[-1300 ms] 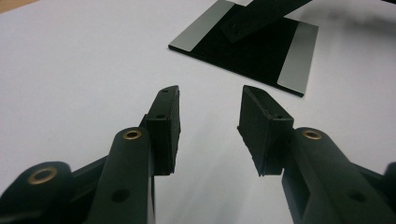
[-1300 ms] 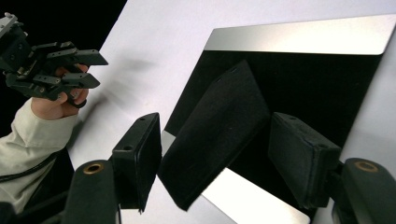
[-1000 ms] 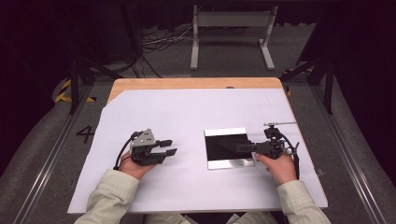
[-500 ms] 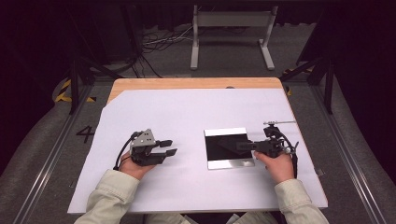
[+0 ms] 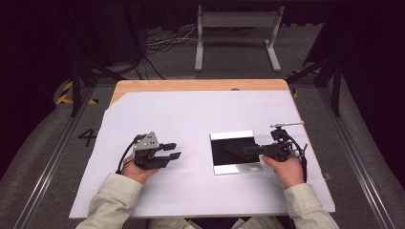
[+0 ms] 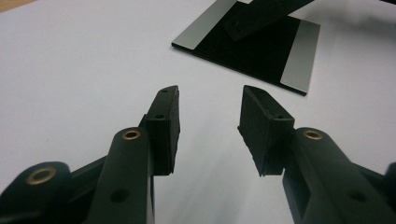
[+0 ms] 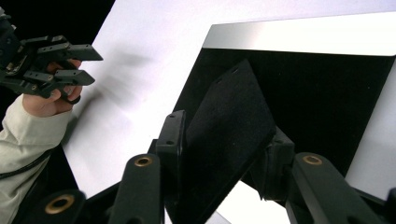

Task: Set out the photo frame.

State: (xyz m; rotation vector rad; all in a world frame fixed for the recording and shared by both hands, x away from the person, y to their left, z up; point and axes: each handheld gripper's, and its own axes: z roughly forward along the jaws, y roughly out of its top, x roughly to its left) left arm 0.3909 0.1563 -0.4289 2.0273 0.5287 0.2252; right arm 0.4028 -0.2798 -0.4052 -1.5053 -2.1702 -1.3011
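right tool (image 5: pixel 248 149): I'm closing its jaws right now on a small black felt-looking flap (image 7: pixel 224 135); the pads are pressing on both its edges, so I'm holding it tilted, one end up off the plate.
flap: it's hanging just over the black middle of the plate, toward the plate's right half in the high view.
plate (image 5: pixel 232 167): flat square thing, black centre with silver strips on two opposite edges, lying on the white surface (image 5: pixel 191 119) in front of my right hand.
left tool (image 5: pixel 173 150): I'm keeping it roughly half open with nothing between the jaws, hovering just over the surface, well apart from the plate and pointing toward it.
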